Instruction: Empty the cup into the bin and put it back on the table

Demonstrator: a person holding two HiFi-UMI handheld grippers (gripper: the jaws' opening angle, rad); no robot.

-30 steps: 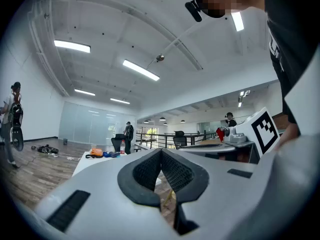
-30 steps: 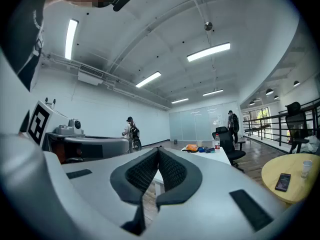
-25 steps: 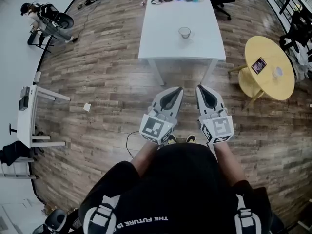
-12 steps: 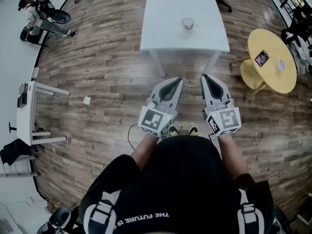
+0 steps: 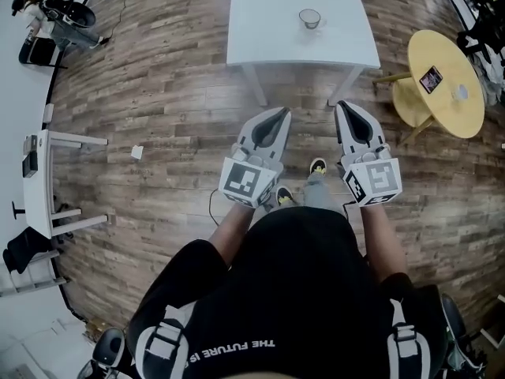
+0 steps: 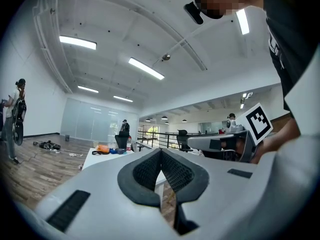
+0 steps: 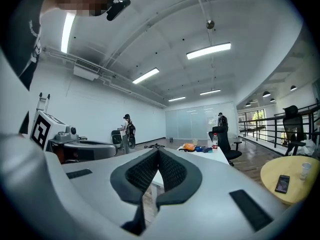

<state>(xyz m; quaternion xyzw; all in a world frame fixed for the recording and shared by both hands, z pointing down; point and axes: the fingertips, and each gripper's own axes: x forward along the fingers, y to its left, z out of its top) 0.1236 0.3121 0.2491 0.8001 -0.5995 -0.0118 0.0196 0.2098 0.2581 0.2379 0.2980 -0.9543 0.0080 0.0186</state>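
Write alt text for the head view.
Seen from above, a person holds the left gripper and right gripper, both shut and empty, over a wood floor. Ahead, a cup sits on a white table; a yellow table at right.

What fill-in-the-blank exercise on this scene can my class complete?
The cup stands on the ____ table.
The left gripper and the right gripper both have their jaws ____.
The phone lies on the round ____ table.
Missing words: white; shut; yellow.
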